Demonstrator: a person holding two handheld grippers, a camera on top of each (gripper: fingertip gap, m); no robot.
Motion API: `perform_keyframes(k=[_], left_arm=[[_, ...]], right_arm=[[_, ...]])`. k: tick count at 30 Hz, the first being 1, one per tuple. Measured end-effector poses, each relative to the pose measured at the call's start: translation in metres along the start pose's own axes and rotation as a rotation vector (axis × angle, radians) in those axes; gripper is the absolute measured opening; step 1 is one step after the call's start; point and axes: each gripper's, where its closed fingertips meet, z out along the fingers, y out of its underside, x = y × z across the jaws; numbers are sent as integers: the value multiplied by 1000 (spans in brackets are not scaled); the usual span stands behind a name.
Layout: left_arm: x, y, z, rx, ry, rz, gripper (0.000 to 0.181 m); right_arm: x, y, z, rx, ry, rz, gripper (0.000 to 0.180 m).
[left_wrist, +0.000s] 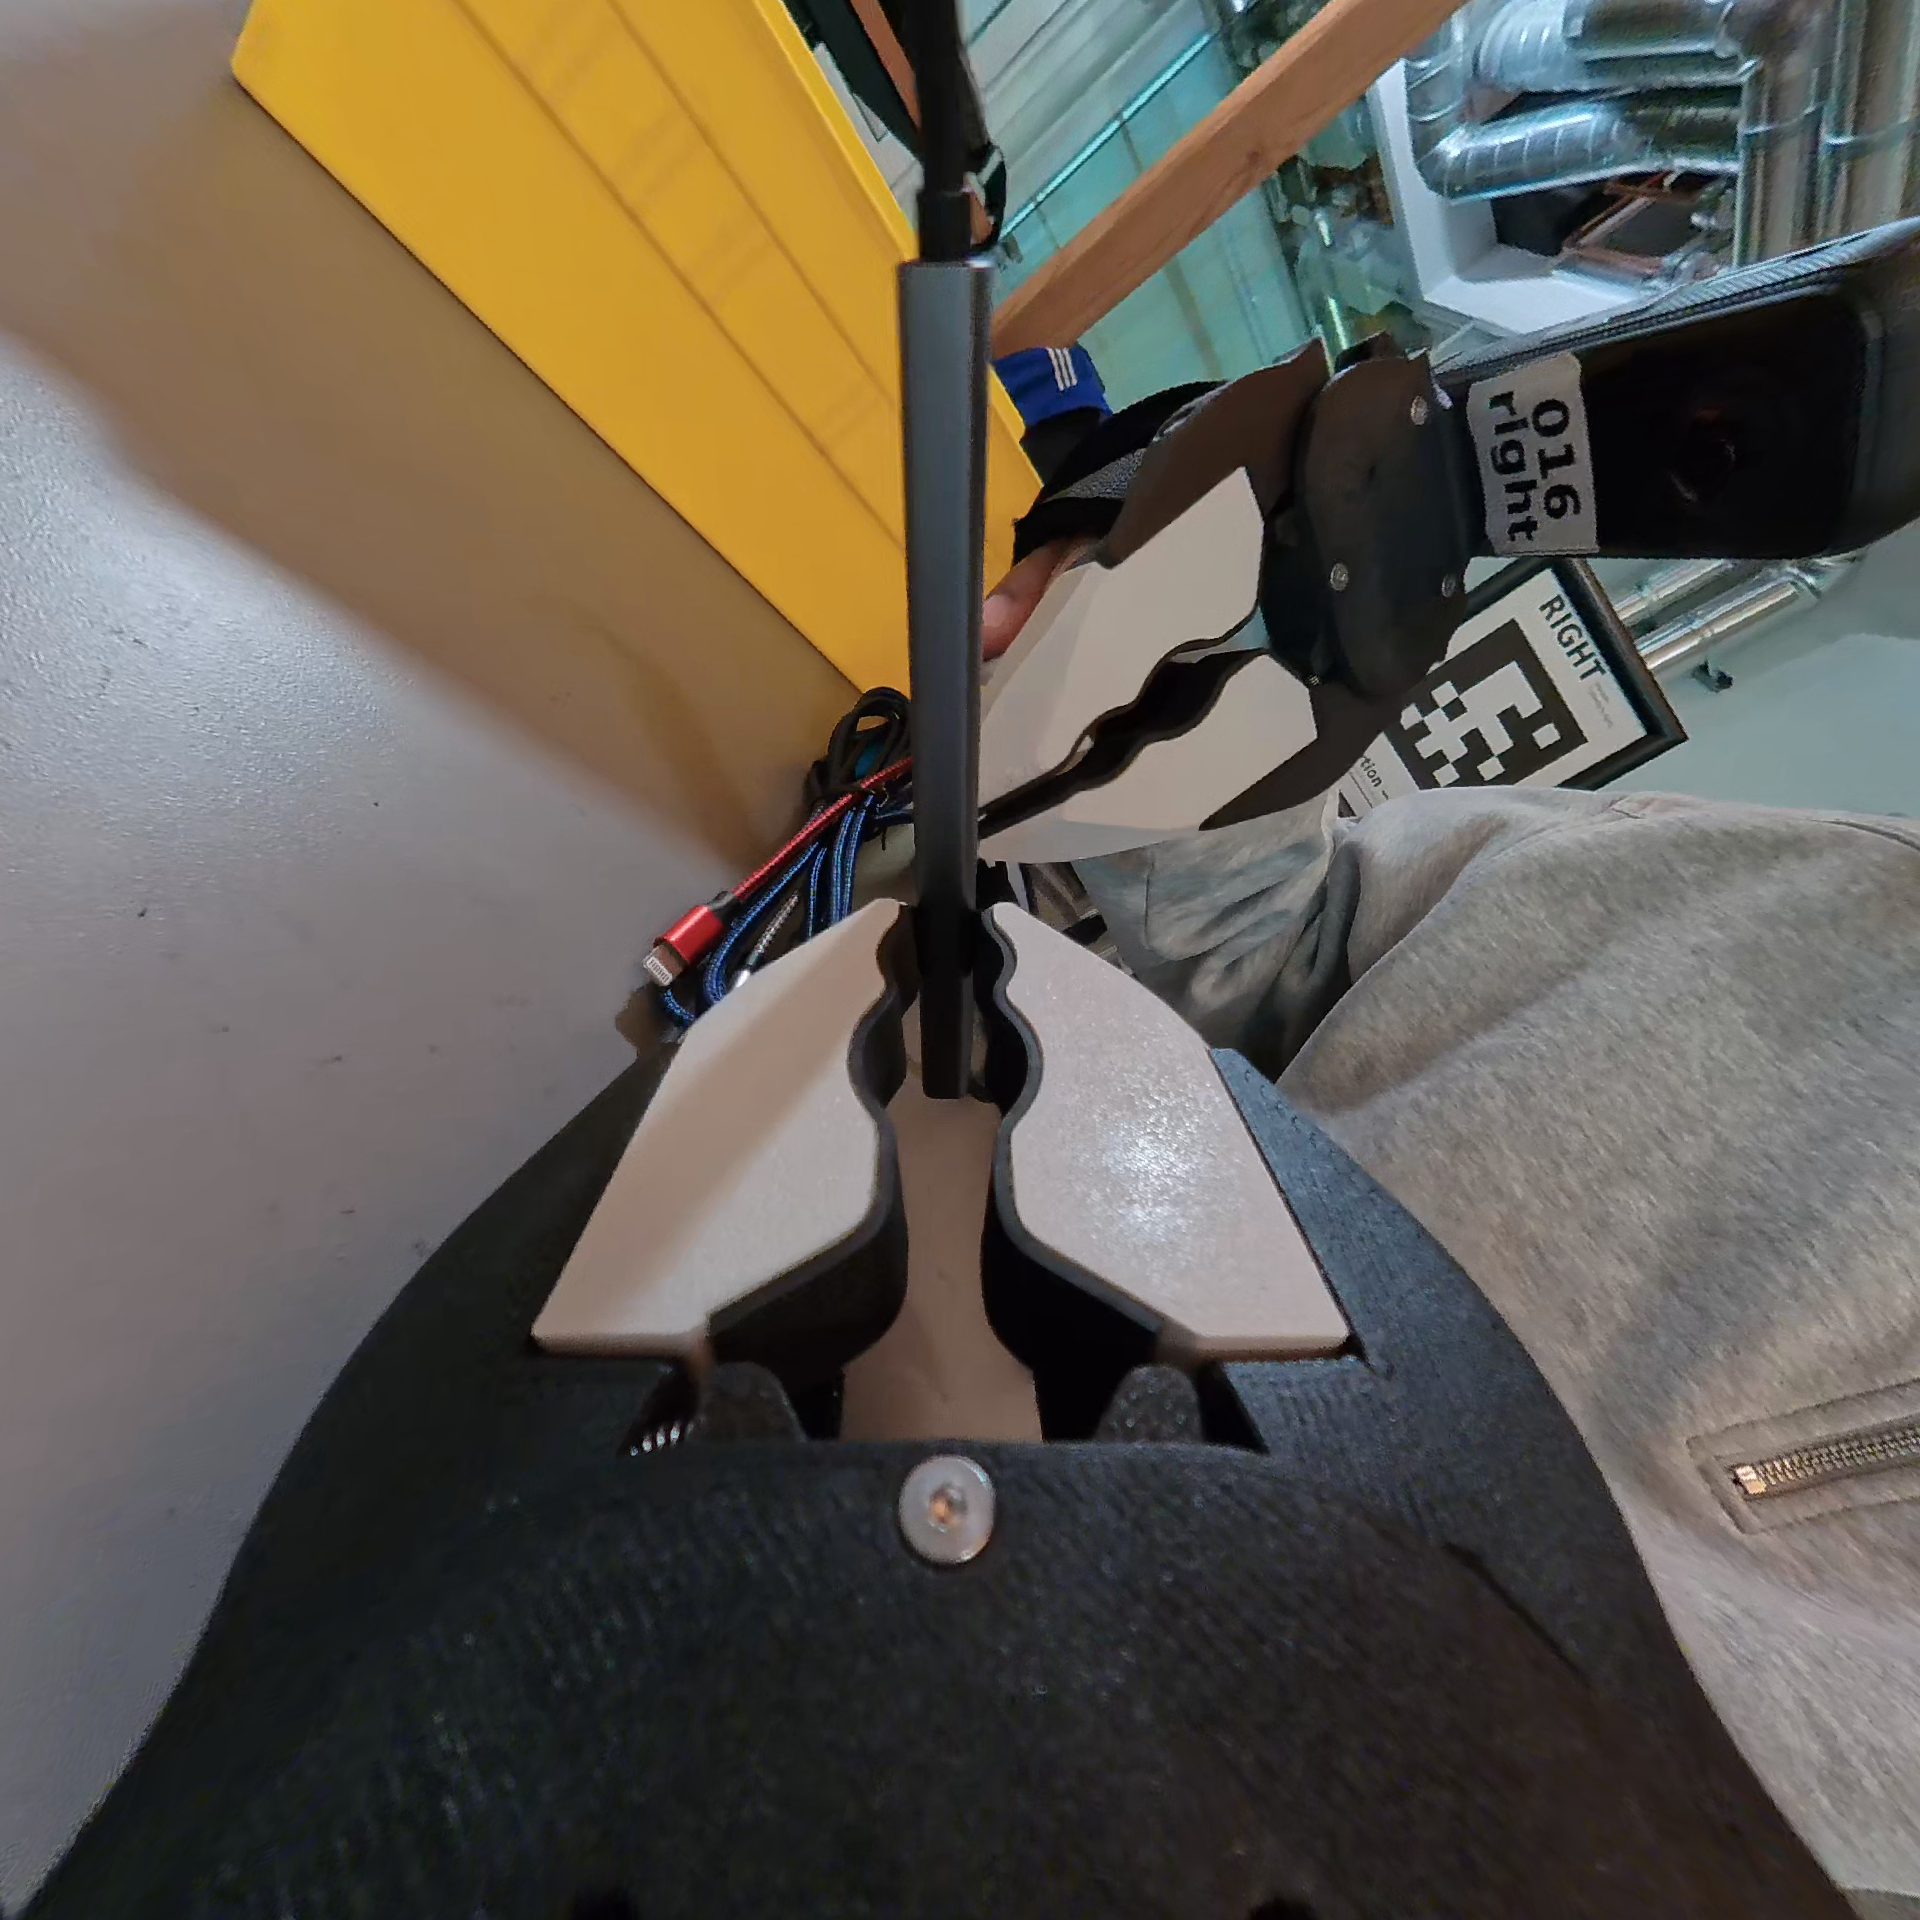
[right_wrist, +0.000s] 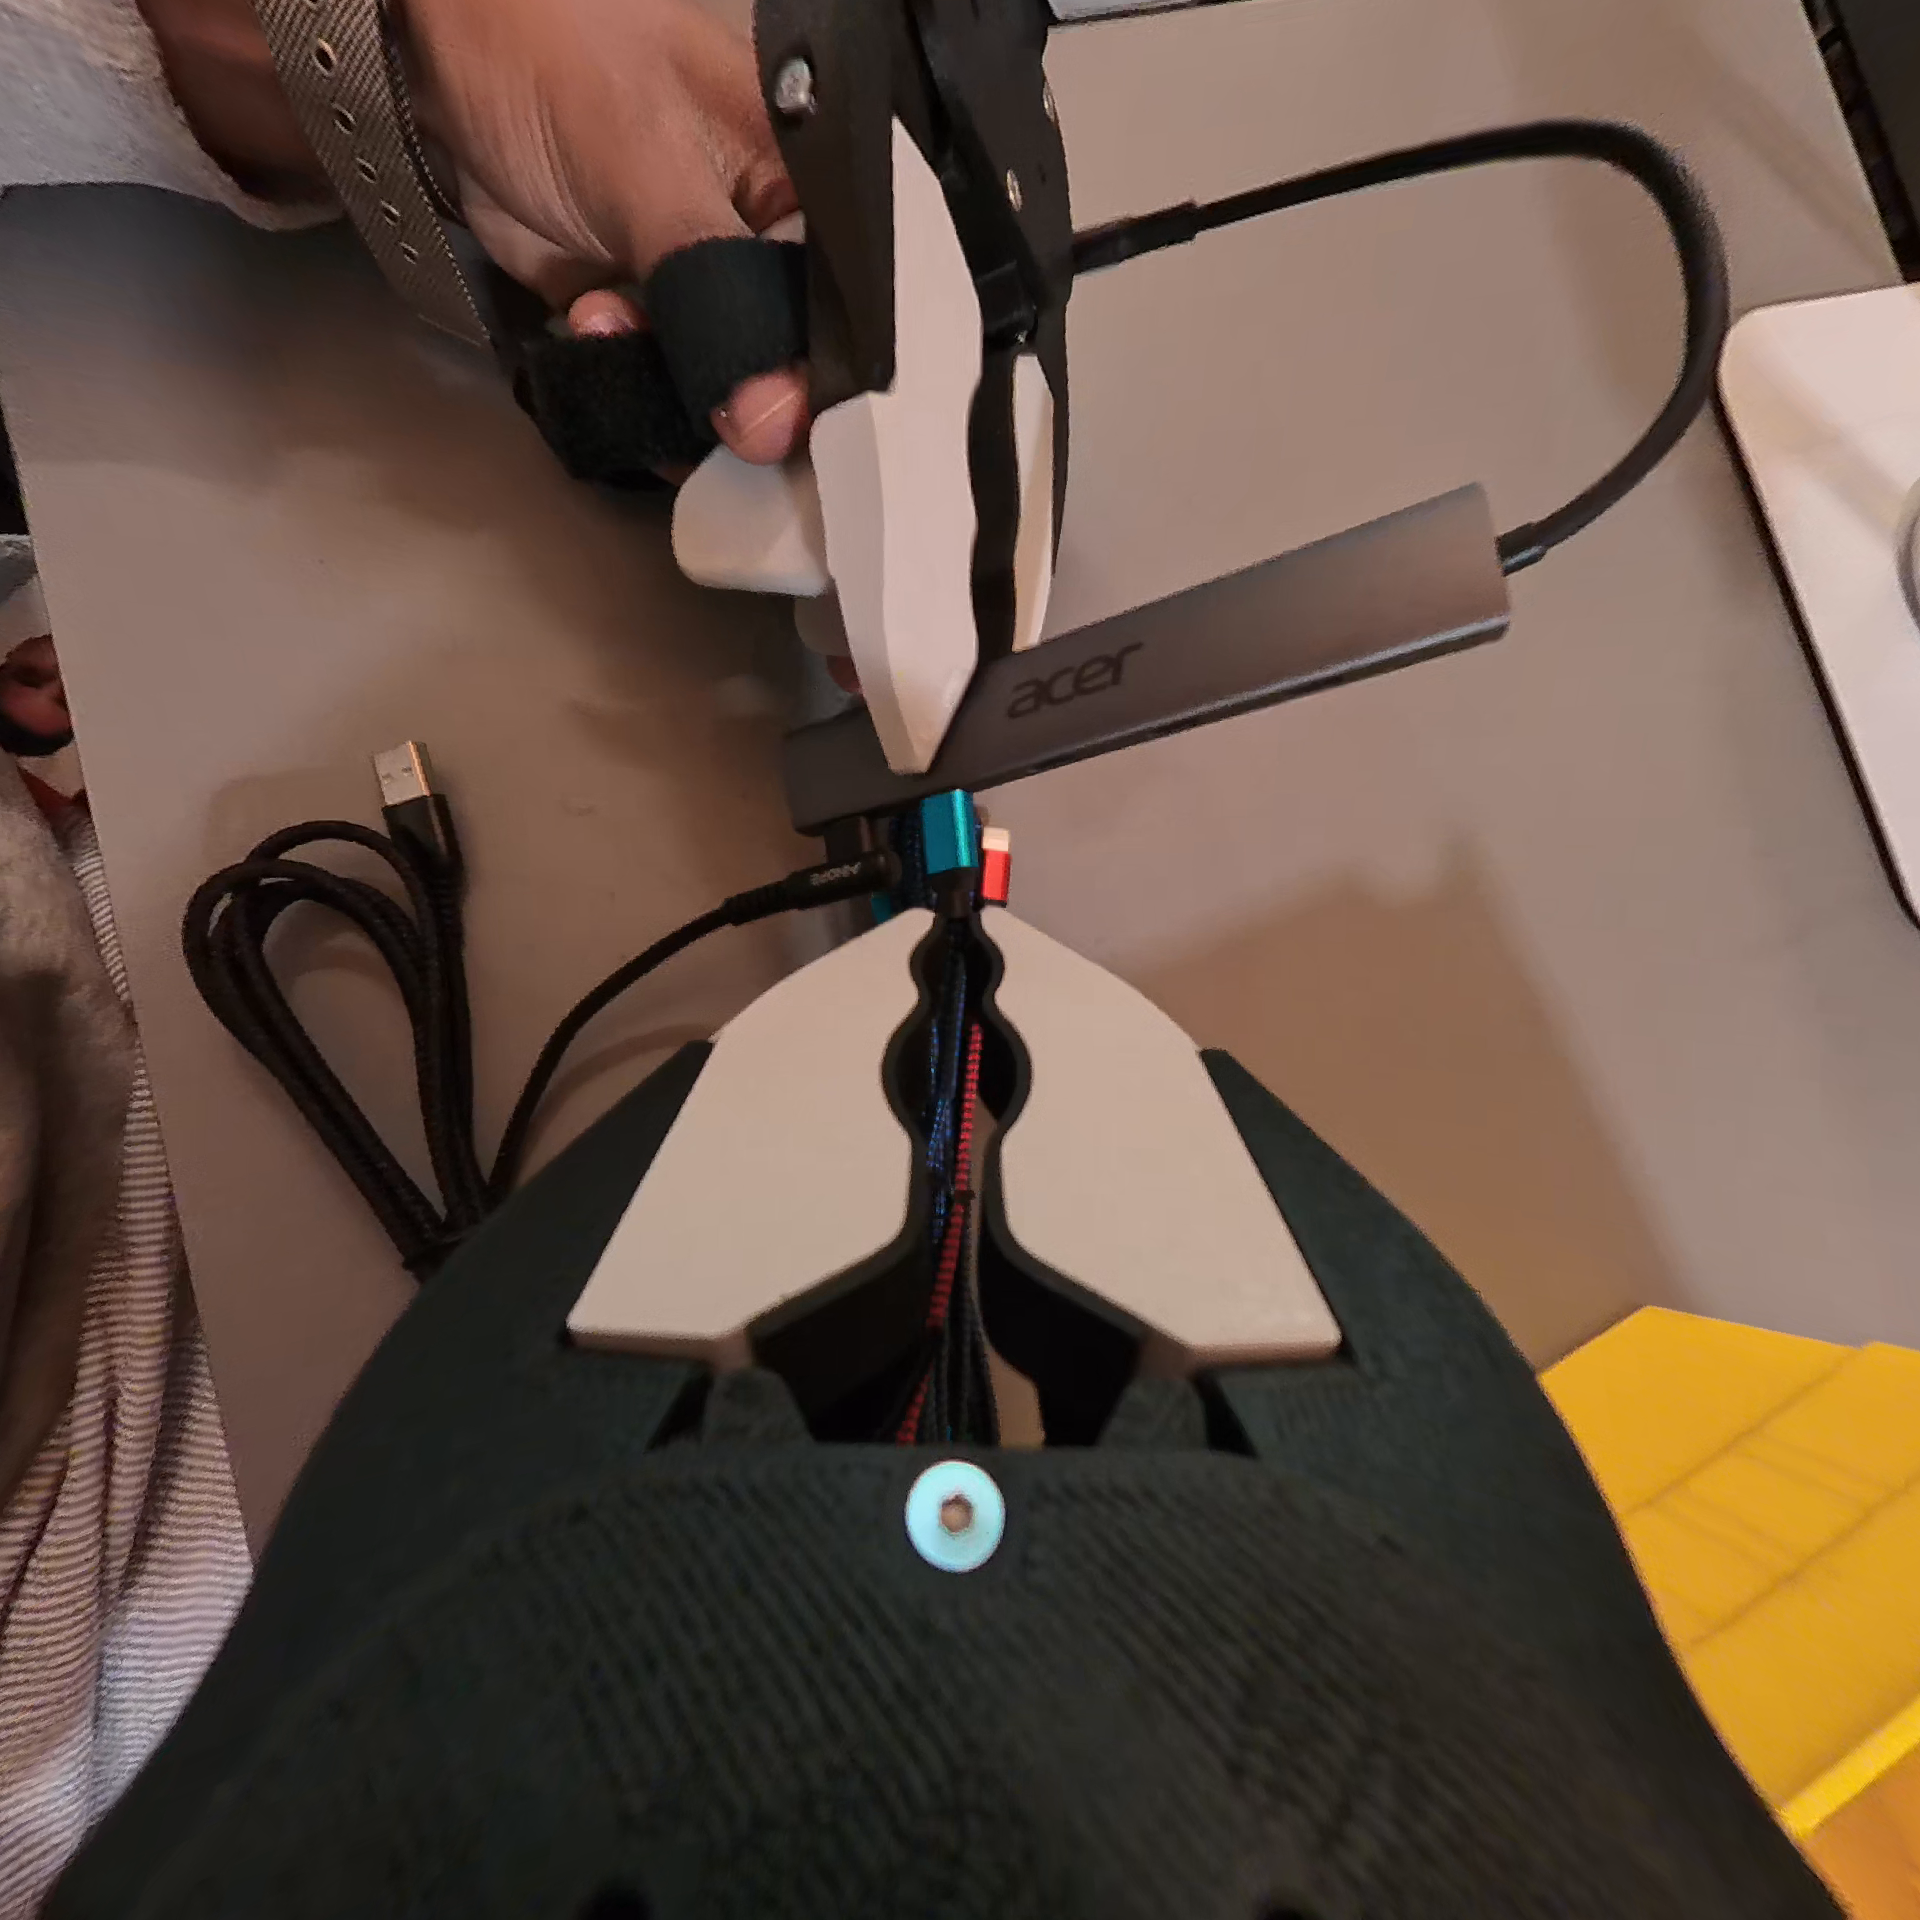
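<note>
My left gripper (left_wrist: 940, 935) clamps a slim grey metal hub (right_wrist: 1247, 634) above the beige table (right_wrist: 1351, 987); my right gripper (right_wrist: 958, 925) pinches its bundle of braided blue, red and black cables (right_wrist: 951, 1122).

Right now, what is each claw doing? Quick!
Left gripper: shut on the grey USB hub.
Right gripper: shut on a bundle of braided cables, at their plugs by the hub.
</note>
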Motion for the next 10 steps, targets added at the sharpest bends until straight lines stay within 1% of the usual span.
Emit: perform_keyframes(k=[1, 10], left_arm=[[0, 0, 0, 1, -2, 3, 9], [-1, -2, -1, 15, 8, -19, 9]], right_arm=[[-1, -1, 0, 6, -2, -8, 1], [0, -1, 1, 1, 16, -16, 2]])
